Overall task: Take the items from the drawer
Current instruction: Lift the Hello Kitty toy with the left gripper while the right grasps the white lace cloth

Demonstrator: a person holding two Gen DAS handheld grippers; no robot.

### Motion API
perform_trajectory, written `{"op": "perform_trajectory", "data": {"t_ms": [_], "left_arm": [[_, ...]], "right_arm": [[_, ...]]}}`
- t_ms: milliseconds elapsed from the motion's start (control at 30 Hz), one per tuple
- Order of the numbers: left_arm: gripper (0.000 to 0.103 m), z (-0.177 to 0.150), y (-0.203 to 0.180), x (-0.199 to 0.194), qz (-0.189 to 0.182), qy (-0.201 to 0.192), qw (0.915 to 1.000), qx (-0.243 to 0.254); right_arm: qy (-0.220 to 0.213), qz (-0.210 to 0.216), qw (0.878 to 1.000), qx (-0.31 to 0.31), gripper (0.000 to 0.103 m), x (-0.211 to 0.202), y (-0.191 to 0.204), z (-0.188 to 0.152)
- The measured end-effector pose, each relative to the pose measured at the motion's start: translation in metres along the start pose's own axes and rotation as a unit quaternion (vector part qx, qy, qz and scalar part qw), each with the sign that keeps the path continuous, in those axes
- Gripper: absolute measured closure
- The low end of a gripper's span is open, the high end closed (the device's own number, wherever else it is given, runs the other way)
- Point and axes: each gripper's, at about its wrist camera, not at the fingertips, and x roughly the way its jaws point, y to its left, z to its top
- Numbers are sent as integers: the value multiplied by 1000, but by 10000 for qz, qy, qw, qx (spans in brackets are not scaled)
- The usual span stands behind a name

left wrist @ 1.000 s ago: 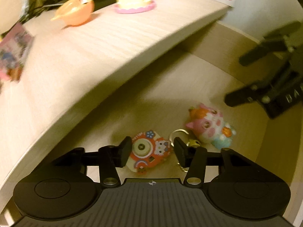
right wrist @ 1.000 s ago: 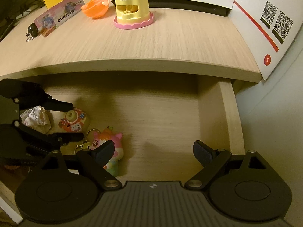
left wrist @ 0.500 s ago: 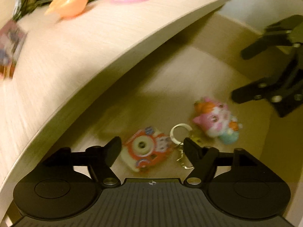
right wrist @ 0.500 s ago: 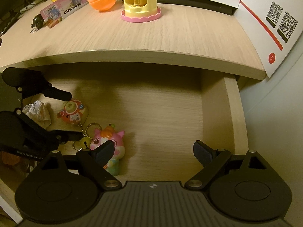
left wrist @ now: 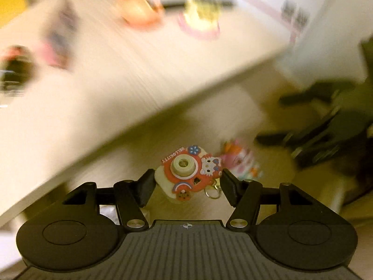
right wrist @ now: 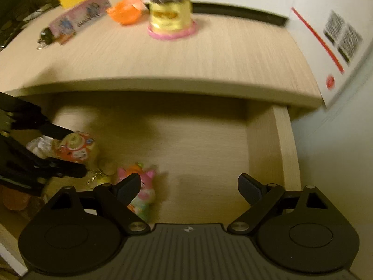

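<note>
1. The left gripper (left wrist: pixel 187 187) has its two fingers (left wrist: pixel 145 186) squeezed on the toy camera keychain (left wrist: pixel 186 172), one finger on each side. The fingers stand very wide, because the toy is wide.
2. The fingers only pinch the toy's outer edges. It could slip out and drop back into the drawer (right wrist: pixel 283 144) if the hand shakes or tips.
3. A little ring (left wrist: pixel 212 193) and chain hang down from the toy, right by one finger. They could swing and catch on something on the way out.
4. The toy is up off the drawer floor, near the drawer's left side. The desk top (right wrist: pixel 186 60) sticks out over the drawer's back edge. If the hand goes up too close to that edge, the toy could bump it and get knocked loose.
5. The pink cat toy (right wrist: pixel 144 196) lies on the drawer floor near the front edge. I cannot tell if the chain is hooked to it. If it is, it would get dragged along.
6. The right gripper (right wrist: pixel 188 186) is wide open and holds nothing. It hangs over the drawer's front edge, with one finger just over the cat toy. The two grippers are near each other and could bump.
7. A crumpled white thing (right wrist: pixel 39 145) sits by the drawer's left side and could get pushed around.
</note>
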Motion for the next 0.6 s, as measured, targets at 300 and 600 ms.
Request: {"op": "perform_trajectory", "data": {"t_ms": [300, 600], "left_arm": [[38, -41, 70, -85, 940, -776, 9858, -1152], [38, -48, 56, -49, 1402, -776, 9722, -1709]], "right_arm": [[-85, 934, 9863, -1356, 16, 5, 75, 22], [163, 1820, 9537, -2390, 21, 52, 168, 41]]}}
